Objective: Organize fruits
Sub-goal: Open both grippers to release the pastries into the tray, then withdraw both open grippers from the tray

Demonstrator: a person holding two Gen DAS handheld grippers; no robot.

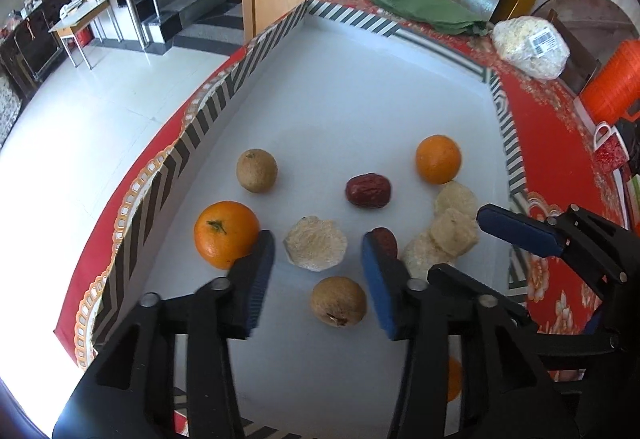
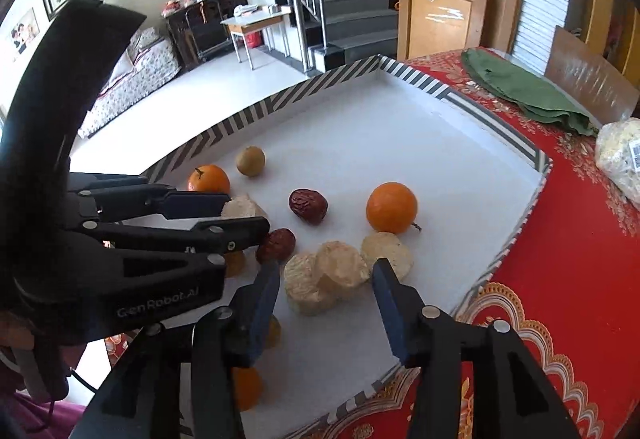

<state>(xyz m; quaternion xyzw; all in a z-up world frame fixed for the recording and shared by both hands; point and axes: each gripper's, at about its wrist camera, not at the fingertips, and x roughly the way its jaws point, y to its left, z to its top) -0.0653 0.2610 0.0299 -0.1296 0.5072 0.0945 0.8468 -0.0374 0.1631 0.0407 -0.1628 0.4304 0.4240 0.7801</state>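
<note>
Fruits [image 1: 438, 159] in striped tray [image 1: 208, 119]

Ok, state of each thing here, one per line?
Left gripper: open, over a loose pale puff.
Right gripper: open, around the puff pile.
Tray: fruit scattered, unsorted.
Green cloth: folded on table.
Snack bag: closed.

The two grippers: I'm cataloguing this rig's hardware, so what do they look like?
Both the left gripper and right gripper are matte black plastic linkages with silver round pivot pins. Their flat fingers carry ribbed blue pads. The left one's body bears pale "GenRobot.AI" lettering.
</note>
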